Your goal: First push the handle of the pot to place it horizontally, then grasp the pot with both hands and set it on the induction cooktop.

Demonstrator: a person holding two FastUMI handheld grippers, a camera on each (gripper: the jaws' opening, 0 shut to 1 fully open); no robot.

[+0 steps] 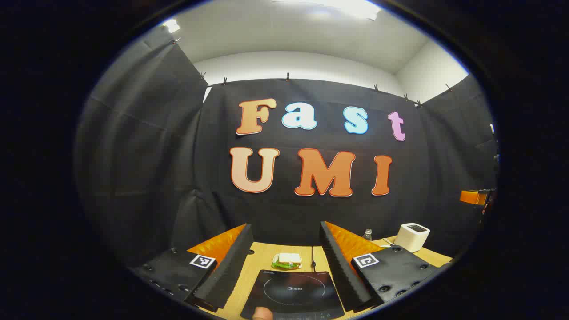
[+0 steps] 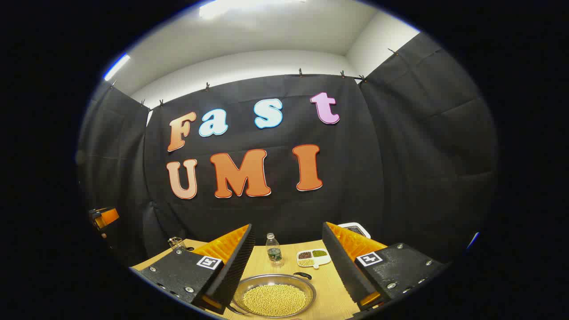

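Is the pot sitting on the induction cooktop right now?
No, the induction cooktop lies bare between the left gripper fingers, while the pot rests on the table.

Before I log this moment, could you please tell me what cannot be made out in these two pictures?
- Pot, right gripper view: the near rim is cut off by the bottom edge; beans cover the inside; the handle's direction is unclear.
- Cooktop, left gripper view: the front controls are cut off and partly hidden by a fingertip.
- Divided dish, right gripper view: contents too small to name.
- White appliance, right gripper view: mostly hidden behind the gripper's finger.
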